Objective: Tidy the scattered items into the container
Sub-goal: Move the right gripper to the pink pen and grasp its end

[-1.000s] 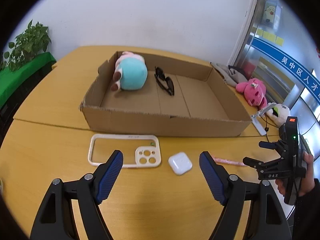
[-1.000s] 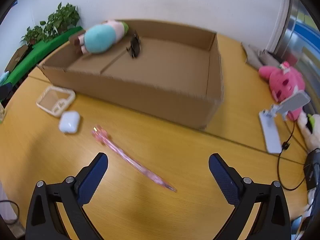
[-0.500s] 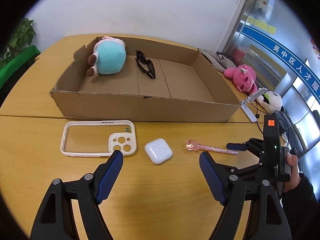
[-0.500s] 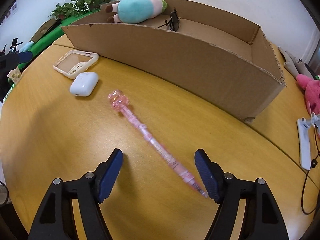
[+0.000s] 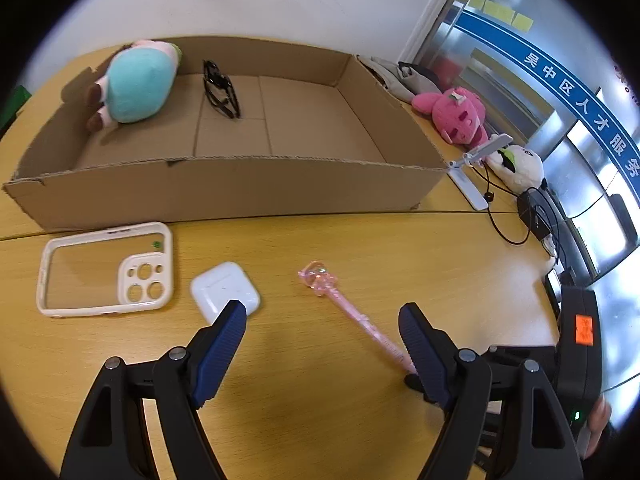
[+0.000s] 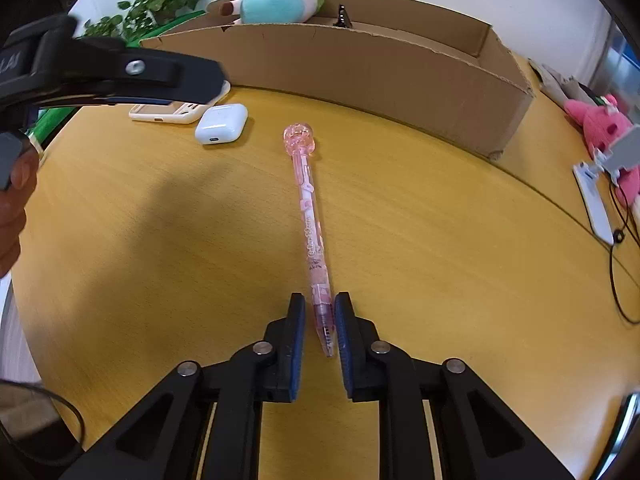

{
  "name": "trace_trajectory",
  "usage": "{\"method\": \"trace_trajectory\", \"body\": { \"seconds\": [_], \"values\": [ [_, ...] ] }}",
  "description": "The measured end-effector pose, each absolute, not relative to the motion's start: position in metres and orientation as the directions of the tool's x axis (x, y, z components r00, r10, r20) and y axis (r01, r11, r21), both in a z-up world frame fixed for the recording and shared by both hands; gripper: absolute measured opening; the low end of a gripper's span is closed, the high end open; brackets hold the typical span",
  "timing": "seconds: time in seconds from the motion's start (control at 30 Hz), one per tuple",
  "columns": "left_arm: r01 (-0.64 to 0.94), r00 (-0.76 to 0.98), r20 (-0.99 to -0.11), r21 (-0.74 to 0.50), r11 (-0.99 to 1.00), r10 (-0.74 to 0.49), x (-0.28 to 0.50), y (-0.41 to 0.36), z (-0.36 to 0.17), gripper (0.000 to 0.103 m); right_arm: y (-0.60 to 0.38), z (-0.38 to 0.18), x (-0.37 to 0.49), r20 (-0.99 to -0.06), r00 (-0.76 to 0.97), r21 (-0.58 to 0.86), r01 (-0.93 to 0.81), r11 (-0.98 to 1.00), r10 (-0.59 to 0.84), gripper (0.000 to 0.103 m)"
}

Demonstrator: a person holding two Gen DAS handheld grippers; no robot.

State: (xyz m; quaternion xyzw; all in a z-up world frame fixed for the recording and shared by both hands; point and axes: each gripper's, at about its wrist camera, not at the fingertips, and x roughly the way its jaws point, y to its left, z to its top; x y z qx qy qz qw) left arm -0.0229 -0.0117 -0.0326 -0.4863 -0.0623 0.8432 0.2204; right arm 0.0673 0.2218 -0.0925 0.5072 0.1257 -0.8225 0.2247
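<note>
A pink pen [image 6: 310, 220] lies on the wooden table, its ornament end toward the cardboard box [image 6: 360, 68]. My right gripper [image 6: 320, 312] is closed around the pen's tip end, pads touching or nearly touching it. The pen also shows in the left wrist view [image 5: 348, 312]. My left gripper [image 5: 324, 328] is open and empty above the table, near a white earbuds case [image 5: 224, 290] and a white phone case [image 5: 108, 268]. The box [image 5: 224, 188] holds a teal plush [image 5: 136, 84] and black sunglasses [image 5: 220, 90].
A pink plush [image 5: 456, 114], a white plush [image 5: 520, 168], a white phone stand [image 5: 472, 176] and black cables [image 5: 520, 220] lie to the right of the box. Green plants [image 6: 160, 4] stand beyond the table's left side.
My right gripper moved down to the pen and closed its jaws from wide open onto the tip end. My left gripper shifted right, toward the earbuds case and pen.
</note>
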Motion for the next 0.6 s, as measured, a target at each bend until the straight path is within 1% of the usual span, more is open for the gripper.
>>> {"method": "trace_trajectory", "body": {
  "seconds": [0.07,0.23,0.33,0.43,0.5,0.53,0.6],
  "values": [
    [-0.306,-0.398,-0.797,-0.352,-0.885,0.455,-0.029,-0.007,-0.039,0.079,0.221,-0.092,0.069,-0.89,-0.378,0.052,0.47,-0.881,-0.254,0.012],
    [-0.278,-0.329,-0.814,-0.402,-0.873,0.479,-0.047,0.008,-0.056,0.077,0.228,-0.094,0.07,-0.871,-0.363,0.186,0.383,-0.905,-0.332,0.011],
    [-0.27,-0.293,-0.828,-0.407,-0.873,0.477,-0.057,0.02,-0.066,0.076,0.237,-0.097,0.07,-0.848,-0.35,0.282,0.337,-0.898,-0.398,0.011],
    [-0.248,-0.265,-0.836,-0.422,-0.872,0.48,-0.064,0.029,-0.075,0.075,0.245,-0.1,0.071,-0.826,-0.349,0.35,0.298,-0.888,-0.442,0.011],
    [-0.248,-0.239,-0.843,-0.427,-0.87,0.482,-0.068,0.034,-0.083,0.067,0.249,-0.102,0.071,-0.814,-0.343,0.387,0.283,-0.878,-0.469,0.011],
    [-0.242,-0.222,-0.849,-0.429,-0.87,0.48,-0.07,0.037,-0.088,0.066,0.25,-0.103,0.072,-0.809,-0.342,0.399,0.279,-0.873,-0.479,0.011],
    [-0.248,-0.235,-0.851,-0.414,-0.876,0.469,-0.071,0.04,-0.086,0.066,0.252,-0.104,0.073,-0.8,-0.339,0.415,0.281,-0.865,-0.494,0.011]
  ]
}}
